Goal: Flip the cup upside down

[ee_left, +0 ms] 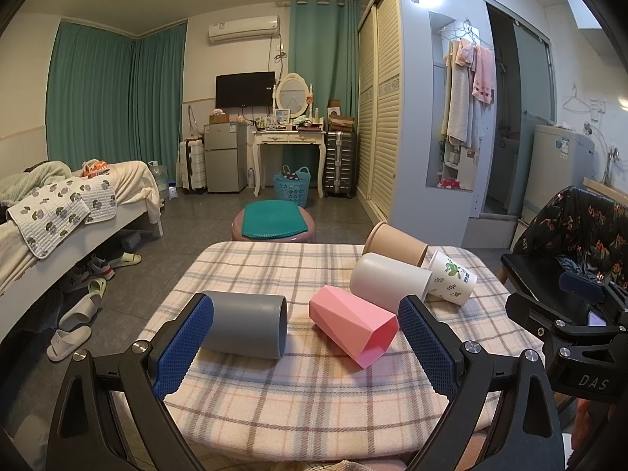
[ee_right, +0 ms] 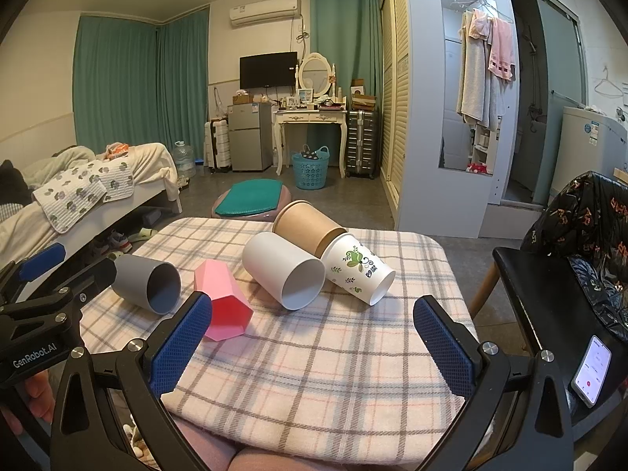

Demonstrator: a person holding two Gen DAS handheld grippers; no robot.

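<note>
Five cups are lying on their sides on the plaid table point(ee_left: 314, 412), strung from lower left to upper right: a grey cup point(ee_left: 245, 325) with its mouth facing right, a faceted pink cup point(ee_left: 353, 324), a white cup point(ee_left: 386, 282), a brown paper cup point(ee_left: 394, 243) and a leaf-printed cup point(ee_left: 451, 276), the last three touching. Bare cloth is showing along the near edge. The left gripper point(ee_left: 306, 329) is gaping wide, empty, framing the grey and pink cups. The right gripper point(ee_right: 314, 327) is gaping too, empty, with the white cup point(ee_right: 282, 274) just beyond it.
</note>
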